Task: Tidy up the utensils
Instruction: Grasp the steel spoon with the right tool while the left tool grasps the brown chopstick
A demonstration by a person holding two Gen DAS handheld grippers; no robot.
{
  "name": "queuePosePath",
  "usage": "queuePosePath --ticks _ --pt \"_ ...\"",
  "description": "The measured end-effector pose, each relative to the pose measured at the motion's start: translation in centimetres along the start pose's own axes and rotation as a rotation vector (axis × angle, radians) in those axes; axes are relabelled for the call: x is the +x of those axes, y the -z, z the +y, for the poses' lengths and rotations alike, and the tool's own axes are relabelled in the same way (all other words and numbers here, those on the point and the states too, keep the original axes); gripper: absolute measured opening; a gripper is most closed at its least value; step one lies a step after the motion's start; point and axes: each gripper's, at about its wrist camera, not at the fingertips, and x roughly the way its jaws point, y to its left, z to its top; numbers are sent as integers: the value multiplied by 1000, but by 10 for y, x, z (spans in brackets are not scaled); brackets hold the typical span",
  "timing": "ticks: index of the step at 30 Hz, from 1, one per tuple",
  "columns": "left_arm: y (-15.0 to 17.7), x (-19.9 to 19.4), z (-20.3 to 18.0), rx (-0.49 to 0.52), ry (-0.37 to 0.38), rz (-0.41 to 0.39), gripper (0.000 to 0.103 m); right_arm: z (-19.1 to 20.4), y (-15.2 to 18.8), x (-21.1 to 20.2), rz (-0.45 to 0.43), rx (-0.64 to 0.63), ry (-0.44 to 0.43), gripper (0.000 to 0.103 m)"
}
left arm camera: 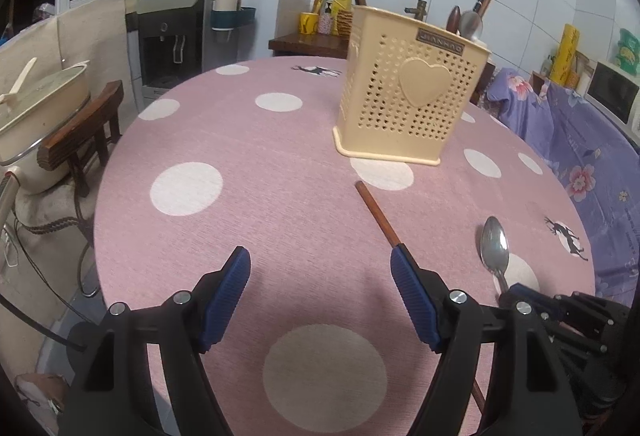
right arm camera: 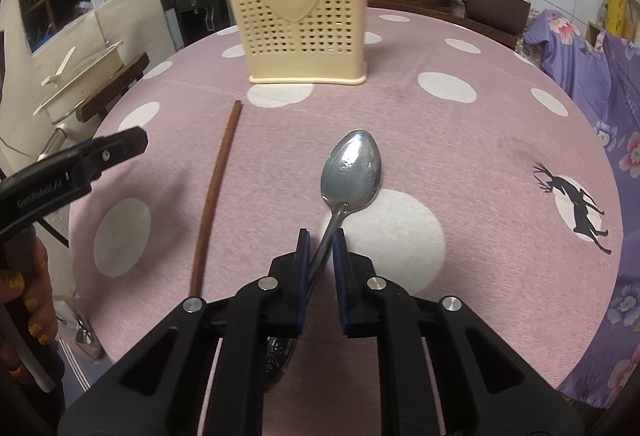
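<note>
The right gripper (right arm camera: 320,240) was found pinching the handle of the shiny metal spoon (right arm camera: 352,172), which lay on the pink polka-dot tablecloth (right arm camera: 480,164). The left gripper (left arm camera: 320,268) was held spread wide, empty, beside the brown wooden chopstick (left arm camera: 376,212). The pick-up step was judged in hand; a lift to the cream perforated plastic utensil holder (right arm camera: 296,12) is called for next.

Spoon (right arm camera: 352,172) handle end hidden under right claw (right arm camera: 322,248) body, lower centre of right wrist view. Chopstick (left arm camera: 378,214) near end hidden behind left claw (left arm camera: 320,268) finger, lower right of left wrist view. Utensil tops in holder (right arm camera: 300,16) cut off, blurred at top edge. Holder label unreadable.
</note>
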Motion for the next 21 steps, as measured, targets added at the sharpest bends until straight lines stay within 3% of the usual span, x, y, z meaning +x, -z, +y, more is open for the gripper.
queuePosePath --ticks 7,11,14,21 --pt "5 11 -13 23 27 44 72 -21 1 -3 -11 63 -42 15" --pt "2 17 -18 25 44 63 72 -29 1 -5 -26 106 -29 45" --pt "-3 27 -23 24 56 89 72 -31 0 -7 -33 122 -13 45" --pt "-15 56 -49 106 43 137 47 -33 4 -8 -29 126 -8 47"
